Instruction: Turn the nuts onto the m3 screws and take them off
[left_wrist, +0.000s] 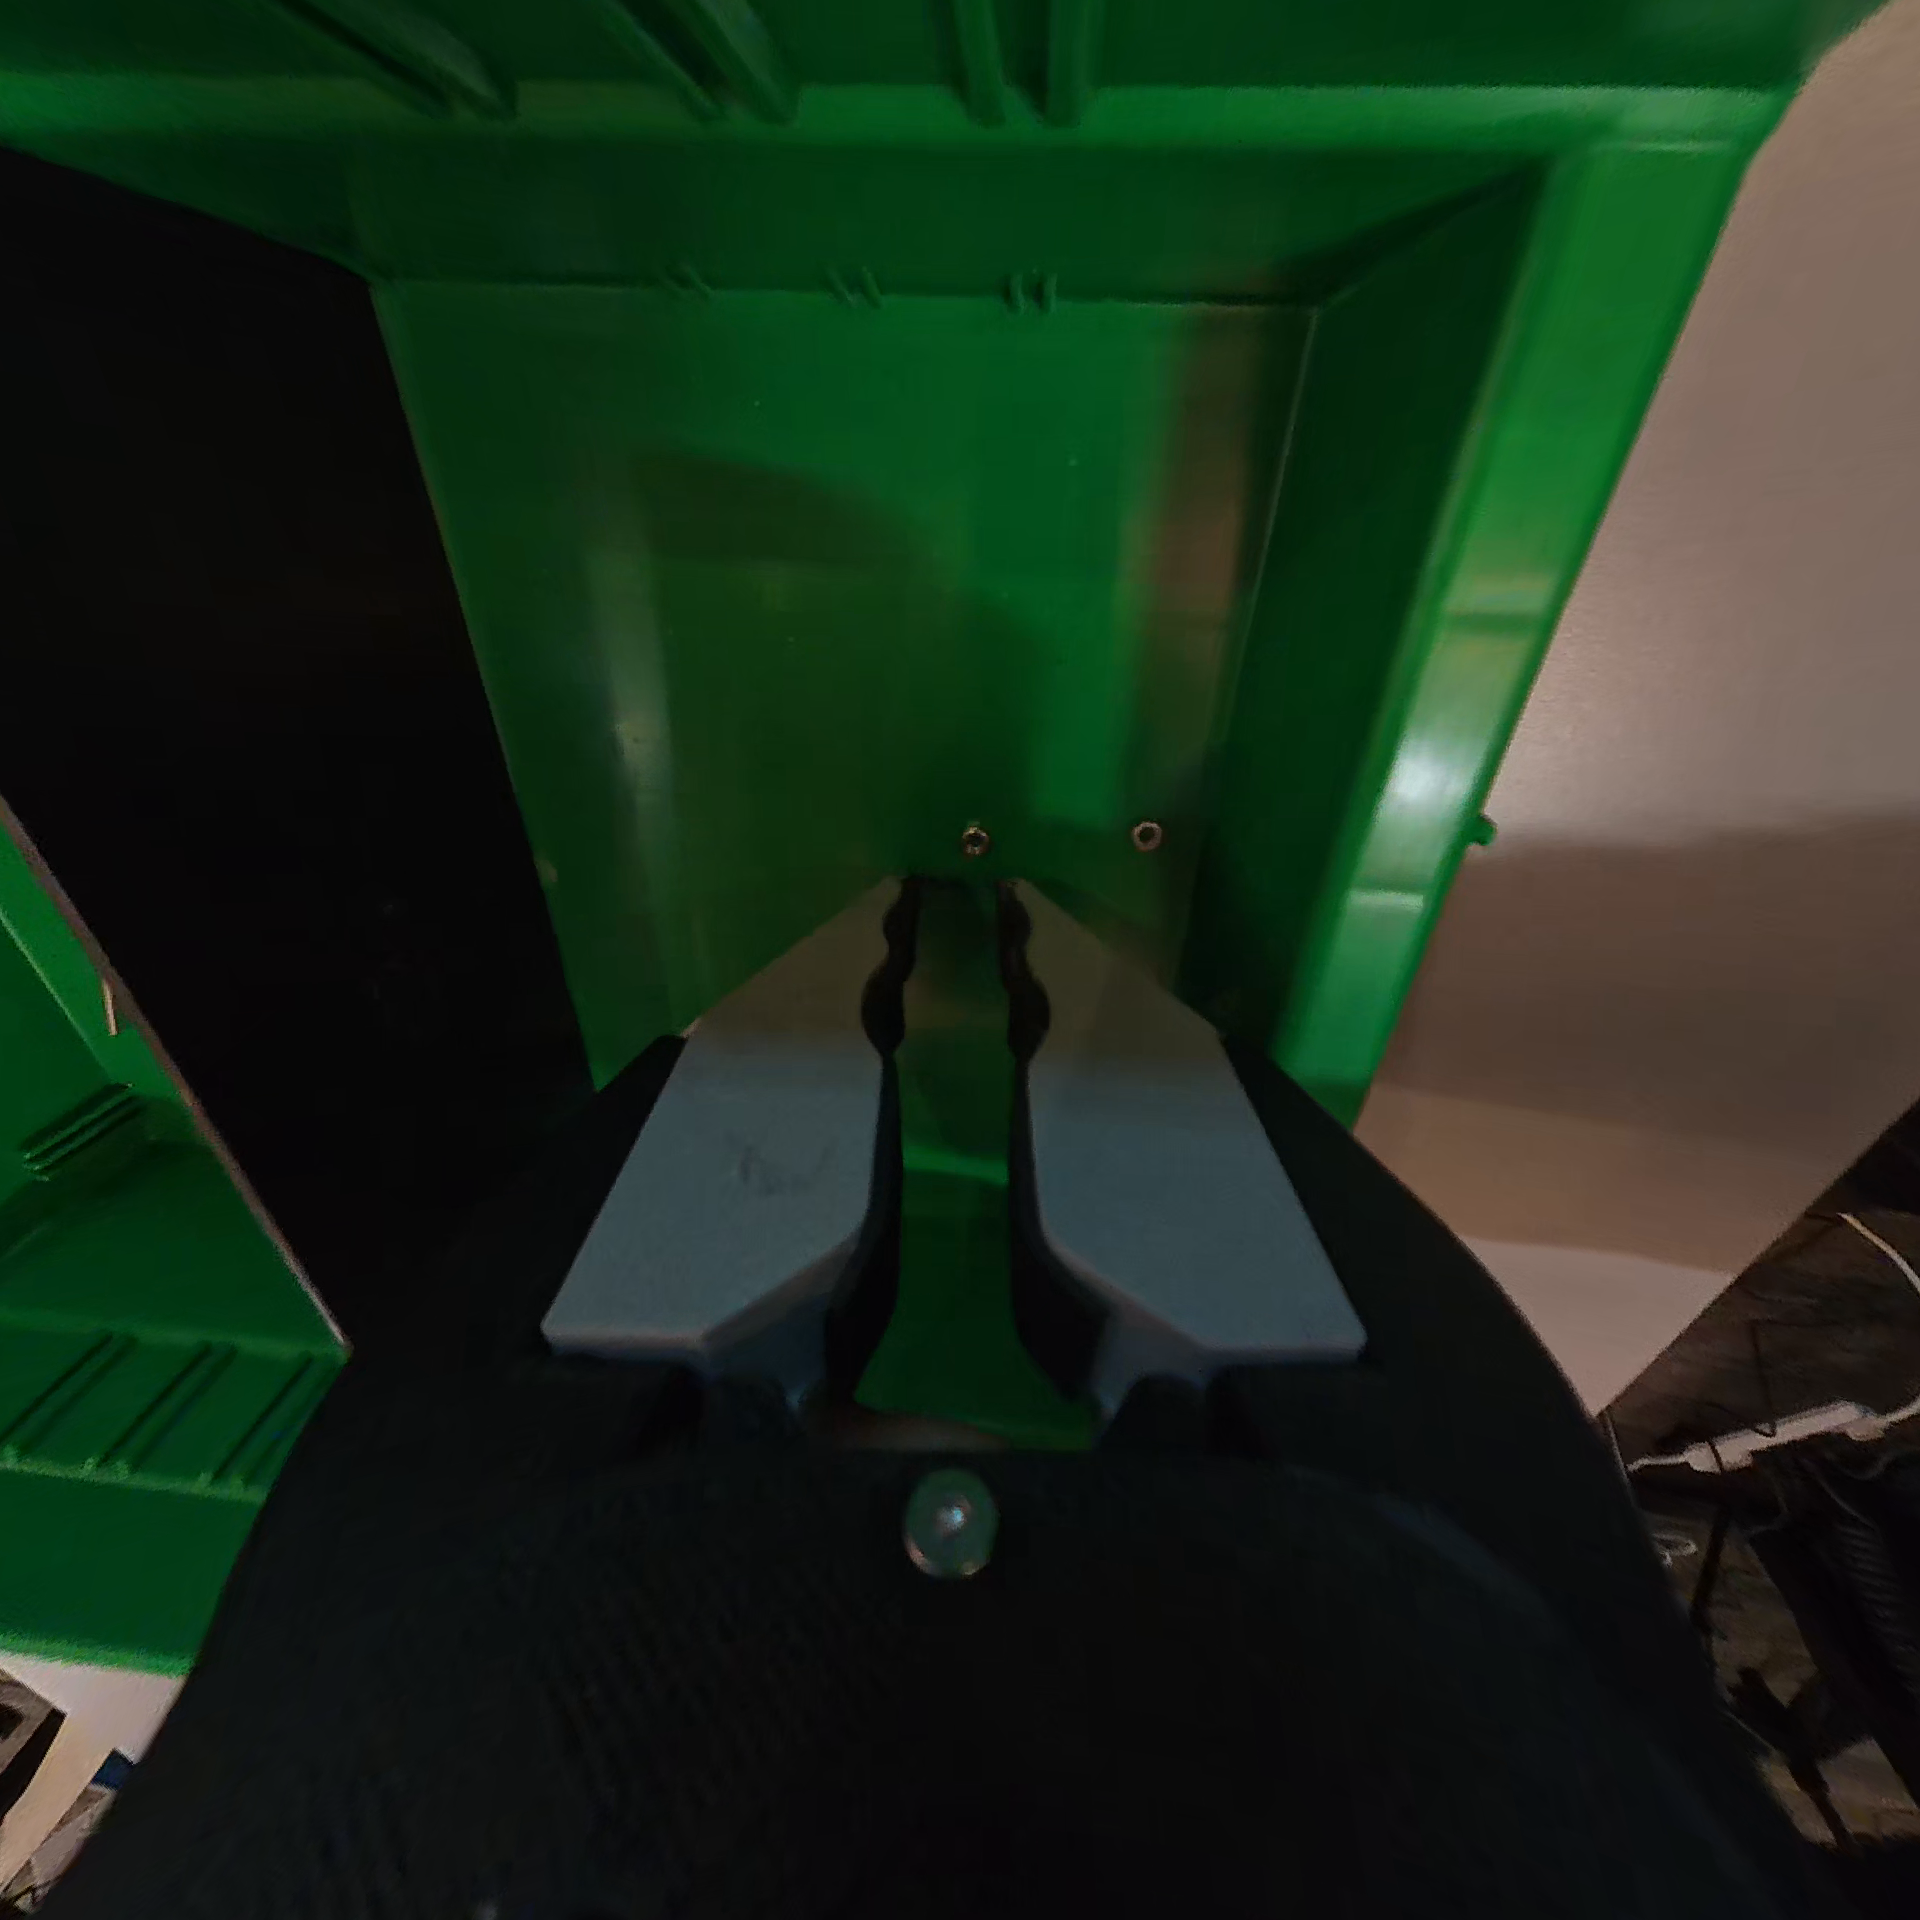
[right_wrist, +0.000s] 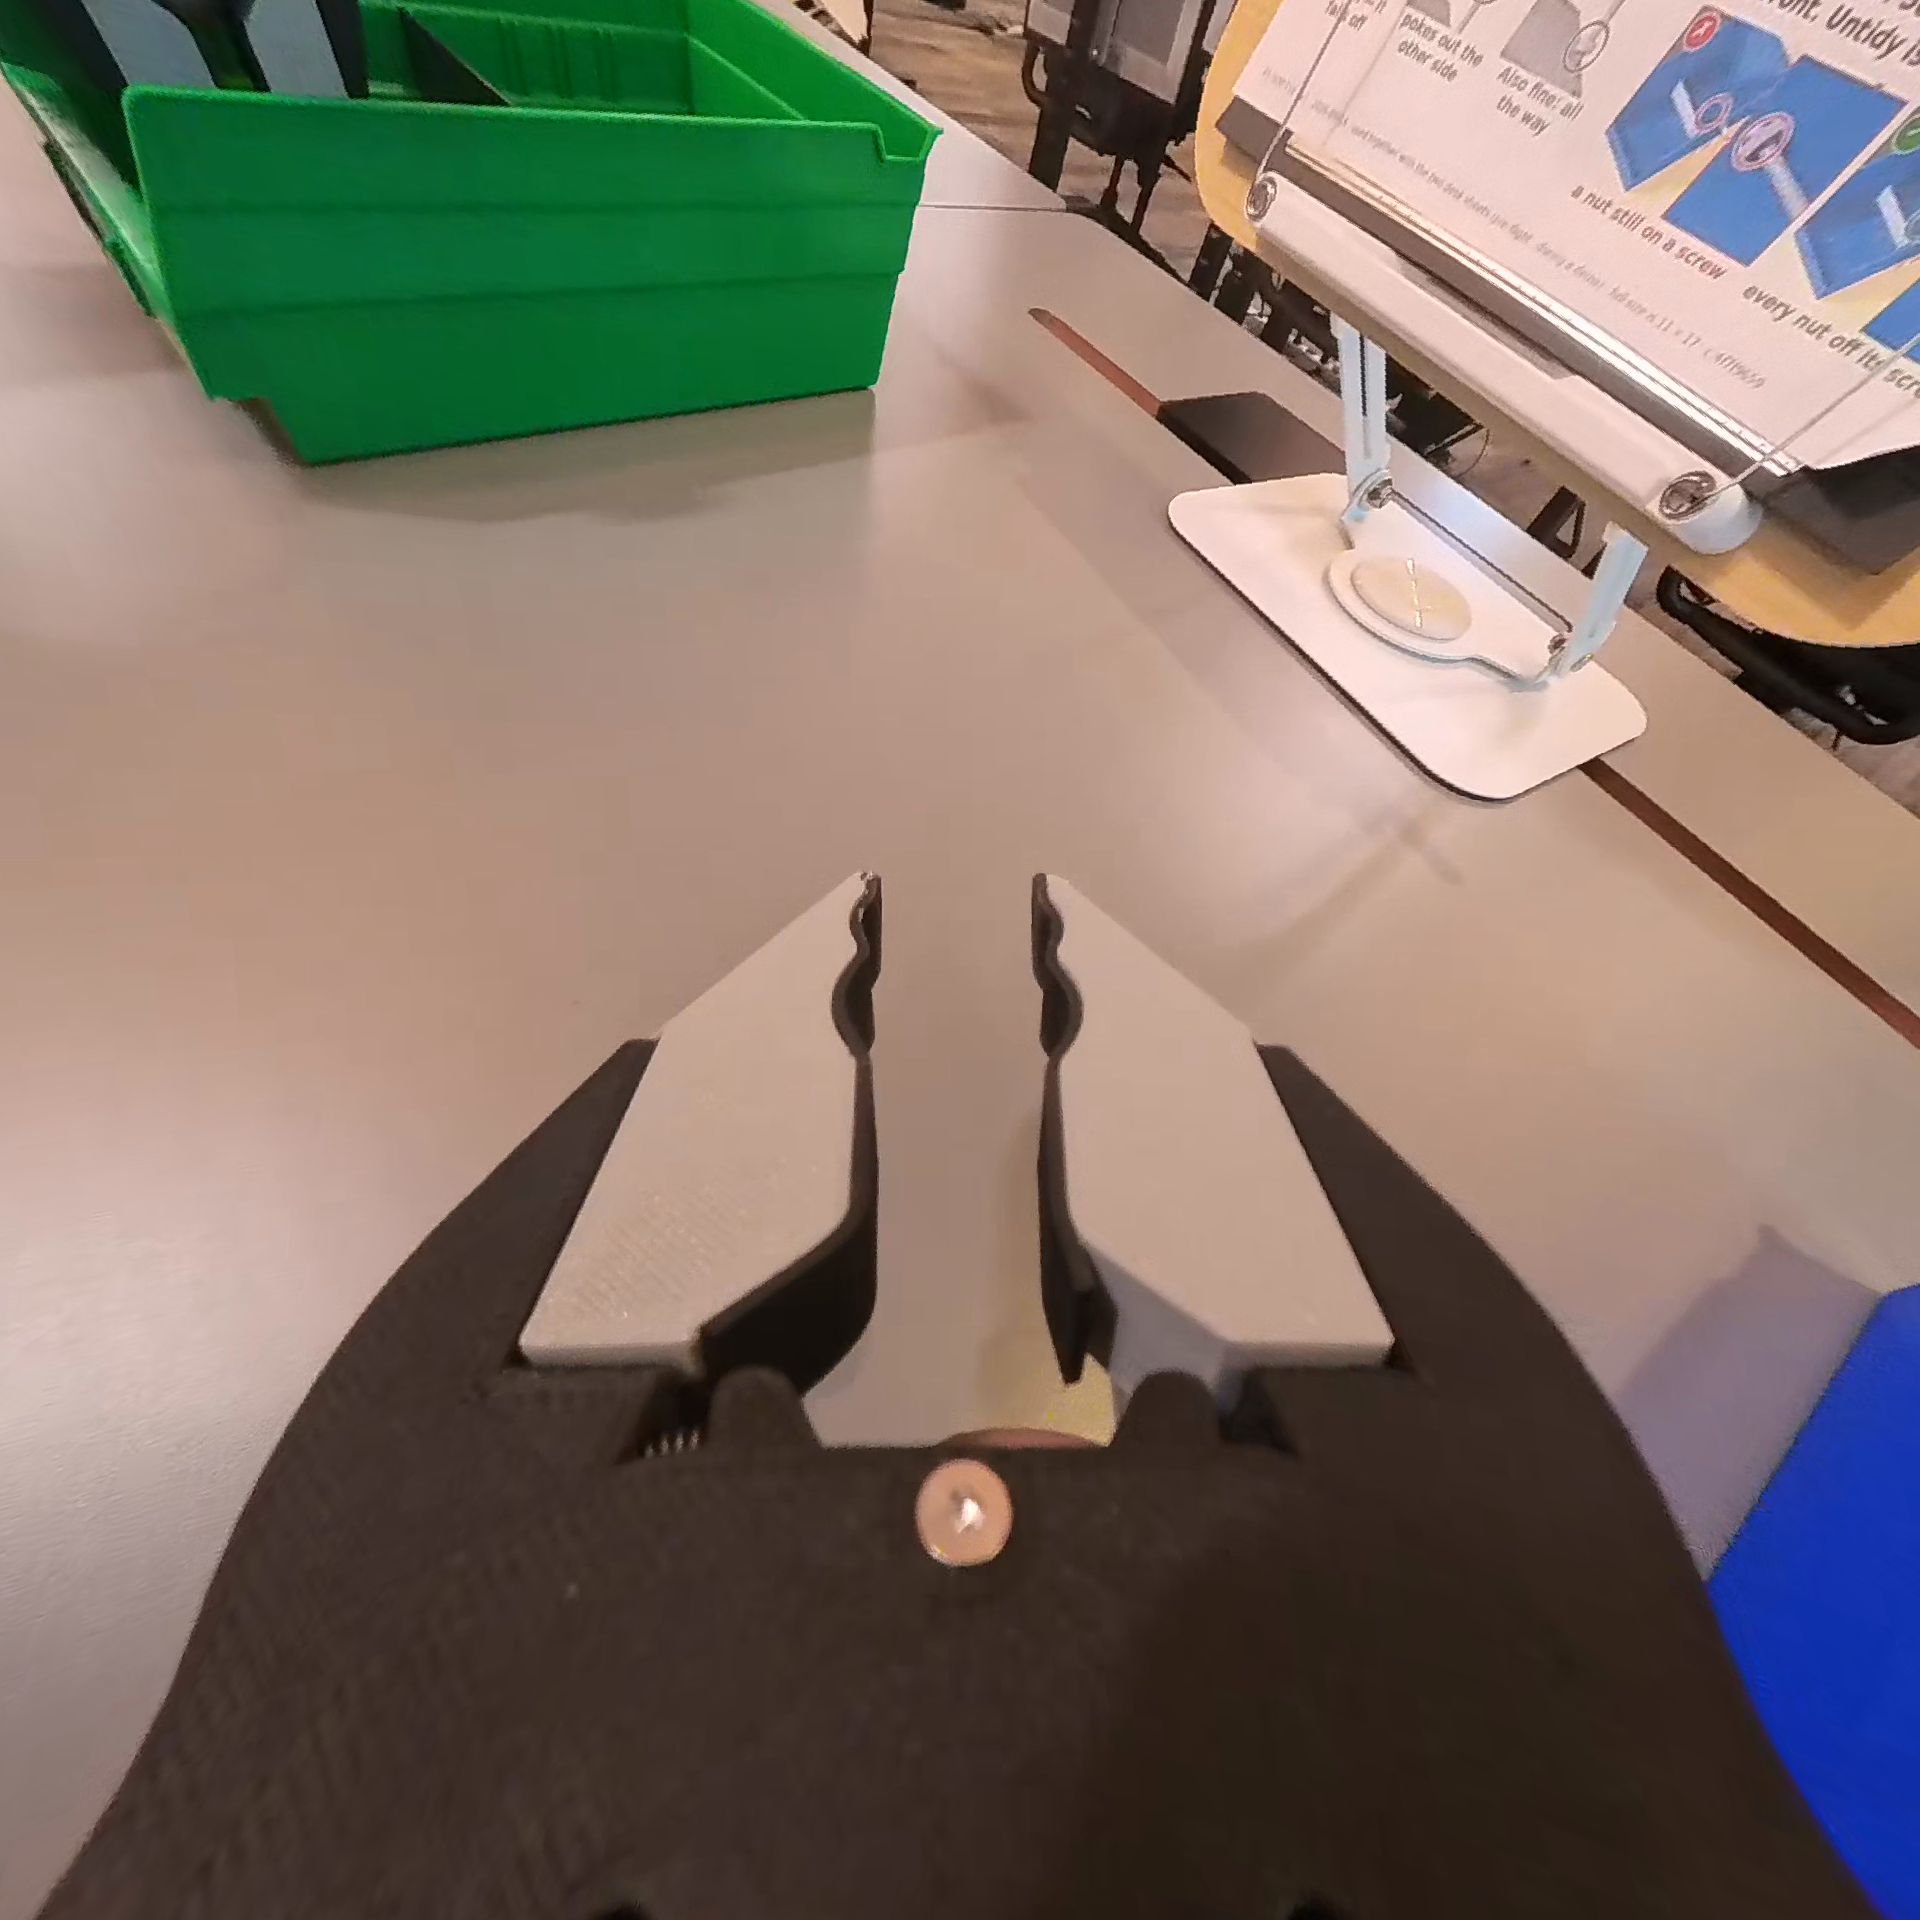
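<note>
Two small metal nuts on the floor of the green bin (left_wrist: 935, 468), lying flat, holes up. Left nut (left_wrist: 974, 840) sits just past the gripper tips, near the compartment's centreline. Right nut (left_wrist: 1145, 834) lies apart from it, close to the right wall. No screws visible.

Just past the left gripper's (left_wrist: 958, 883) tips, two small metal bits (left_wrist: 975, 840) lie too tiny to identify. To the right gripper's (right_wrist: 956, 883) lower right, a blue object (right_wrist: 1829, 1538) is cut off.
</note>
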